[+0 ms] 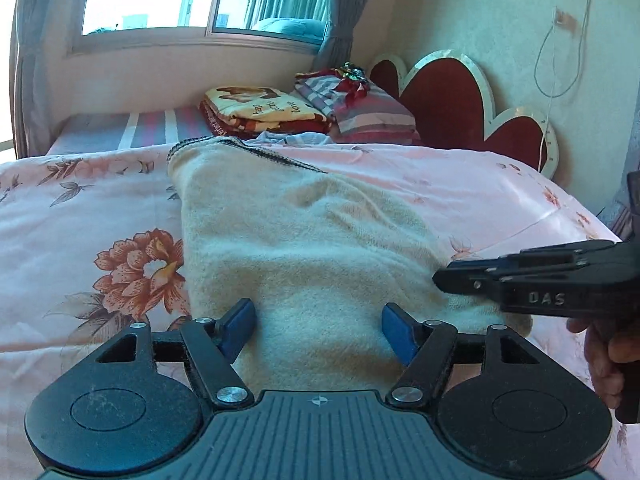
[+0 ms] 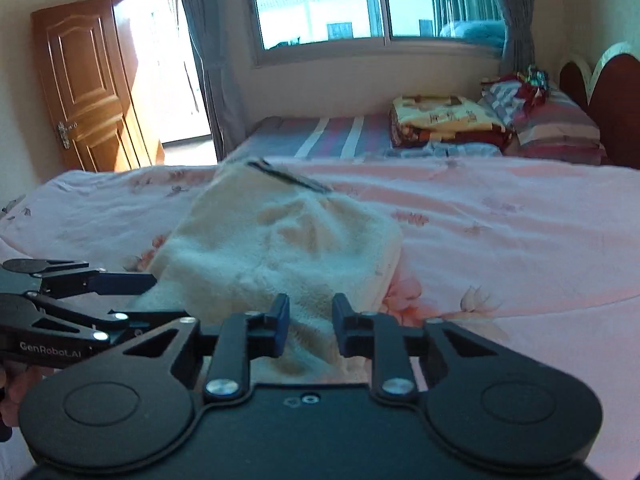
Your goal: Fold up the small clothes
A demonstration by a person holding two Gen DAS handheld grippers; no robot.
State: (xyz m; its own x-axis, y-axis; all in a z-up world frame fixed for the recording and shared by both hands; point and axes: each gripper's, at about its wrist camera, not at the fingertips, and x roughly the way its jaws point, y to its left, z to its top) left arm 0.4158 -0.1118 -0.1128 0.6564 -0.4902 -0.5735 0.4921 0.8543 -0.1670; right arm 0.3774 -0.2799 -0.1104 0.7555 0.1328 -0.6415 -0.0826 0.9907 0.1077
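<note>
A cream fuzzy garment (image 1: 304, 248) with a dark-trimmed far edge lies flat on the pink floral bed cover (image 1: 80, 208). My left gripper (image 1: 318, 330) hangs open over its near edge, its blue pads (image 1: 240, 328) wide apart and gripping nothing. From the right, my right gripper (image 1: 440, 280) reaches the garment's near right corner. In the right wrist view the garment (image 2: 280, 240) shows through the narrow gap of the right gripper (image 2: 311, 320), whose pads do not press it. The left gripper (image 2: 160, 298) enters open from the left at the cloth's edge.
Folded blankets (image 1: 256, 114) and a striped pillow (image 1: 372, 116) sit at the bed's far end beside a red heart-shaped headboard (image 1: 452, 100). A cable (image 1: 560, 68) hangs on the wall. A hand (image 1: 604, 360) holds the right gripper. A wooden door (image 2: 84, 84) stands open at the far left.
</note>
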